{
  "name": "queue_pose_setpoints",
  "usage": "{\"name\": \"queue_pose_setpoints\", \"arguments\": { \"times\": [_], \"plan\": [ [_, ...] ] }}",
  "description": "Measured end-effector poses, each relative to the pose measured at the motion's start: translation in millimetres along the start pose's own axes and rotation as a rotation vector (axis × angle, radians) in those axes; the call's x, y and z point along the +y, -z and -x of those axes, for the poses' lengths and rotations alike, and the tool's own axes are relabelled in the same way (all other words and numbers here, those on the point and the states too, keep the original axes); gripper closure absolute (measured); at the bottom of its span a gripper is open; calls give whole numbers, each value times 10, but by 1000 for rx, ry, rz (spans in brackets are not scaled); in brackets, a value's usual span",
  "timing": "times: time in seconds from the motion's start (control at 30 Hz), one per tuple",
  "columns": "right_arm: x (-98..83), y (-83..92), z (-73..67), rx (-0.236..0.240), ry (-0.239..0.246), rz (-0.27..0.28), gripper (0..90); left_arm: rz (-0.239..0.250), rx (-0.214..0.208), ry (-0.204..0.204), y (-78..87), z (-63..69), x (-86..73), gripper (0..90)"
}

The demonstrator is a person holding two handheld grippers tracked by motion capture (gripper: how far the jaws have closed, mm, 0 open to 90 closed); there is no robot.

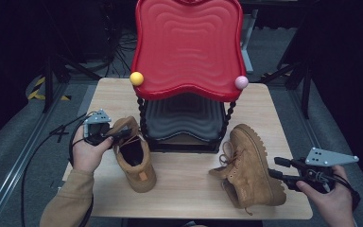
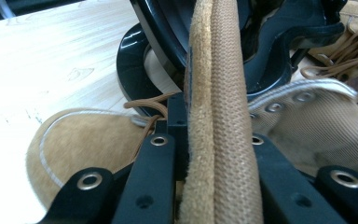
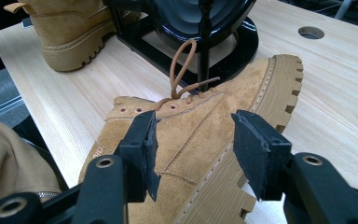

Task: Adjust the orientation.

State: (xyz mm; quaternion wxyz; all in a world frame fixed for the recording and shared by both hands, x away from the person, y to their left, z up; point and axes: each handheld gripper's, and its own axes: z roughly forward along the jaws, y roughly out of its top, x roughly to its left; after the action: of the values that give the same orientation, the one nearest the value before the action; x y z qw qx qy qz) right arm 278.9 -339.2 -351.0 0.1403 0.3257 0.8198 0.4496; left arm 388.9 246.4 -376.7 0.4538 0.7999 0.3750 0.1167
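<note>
The left tongs [image 1: 123,134] are clenched on the padded collar of the upright boot [image 1: 134,158]; in the left gripper view the tan collar [image 2: 219,116] runs straight up between the two black jaws, squeezed flat. Pinching the collar rather than the toe looks like a sensible choice: it is the one thin, soft edge the jaws can span, and it gives a handle for lifting or steering the boot. That boot stands on its sole at about eight o'clock on the table [image 1: 184,189], its heel end just beside the black base of the shoe rack [image 1: 184,137].

The right tongs [image 1: 278,168] are released, jaws apart, hovering near the second boot [image 1: 250,165] without pressing it. In the right gripper view the pads [image 3: 144,144] stand either side of its suede flank [image 3: 196,135], well clear. This boot lies on its side at about four o'clock, lugged sole turned toward the right tongs, laces [image 3: 182,74] trailing toward the rack.

The rack's red upper shelf [image 1: 189,47] sits at twelve o'clock, with a dark lower shelf beneath, probably where the pair is headed.
</note>
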Motion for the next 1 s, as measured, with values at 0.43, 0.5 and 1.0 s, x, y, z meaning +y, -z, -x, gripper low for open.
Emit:
{"name": "queue_pose_setpoints", "arguments": {
  "times": [0.43,0.5,1.0],
  "plan": [
    [76,-46,5,14,9,9,504,35,23,-38,371,120,124,824],
    [81,-51,15,13,13,10,504,39,11,-40,444,121,154,823],
    [97,-65,35,18,10,17,501,75,-63,-150,886,188,541,823]
  ]
}}
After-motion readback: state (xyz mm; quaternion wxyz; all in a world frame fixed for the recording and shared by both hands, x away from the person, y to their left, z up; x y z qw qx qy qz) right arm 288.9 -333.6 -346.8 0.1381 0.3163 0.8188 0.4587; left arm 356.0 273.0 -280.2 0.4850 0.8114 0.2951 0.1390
